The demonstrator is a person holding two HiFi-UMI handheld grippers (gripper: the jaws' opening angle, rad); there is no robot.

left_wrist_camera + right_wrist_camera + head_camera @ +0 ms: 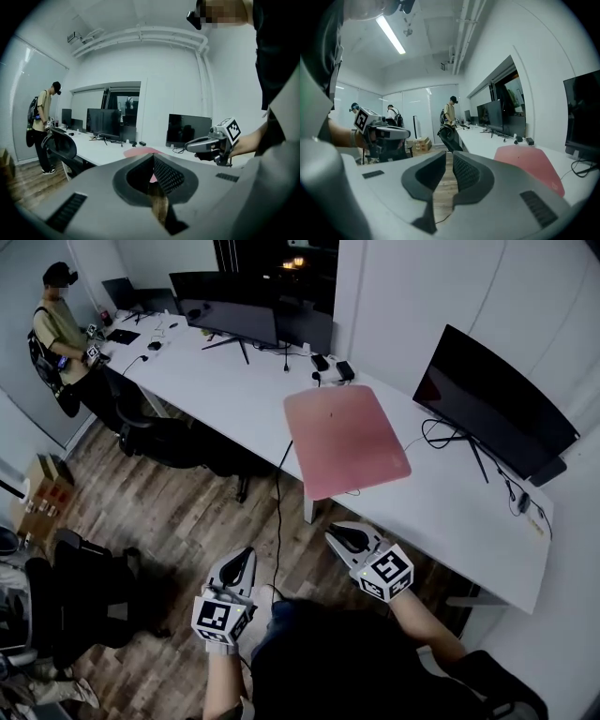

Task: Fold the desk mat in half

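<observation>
Desk mat (345,439), pink, lies flat and unfolded on the white desk (234,395), reaching the desk's near edge. A dark monitor (492,413) stands to its right. Nearer, over the wood floor (178,521) and well apart from the mat, the left gripper (242,563) and right gripper (345,535) are both clenched on nothing. A person (58,320) stands far left.

Dim overhead light, fisheye-warped edges
</observation>
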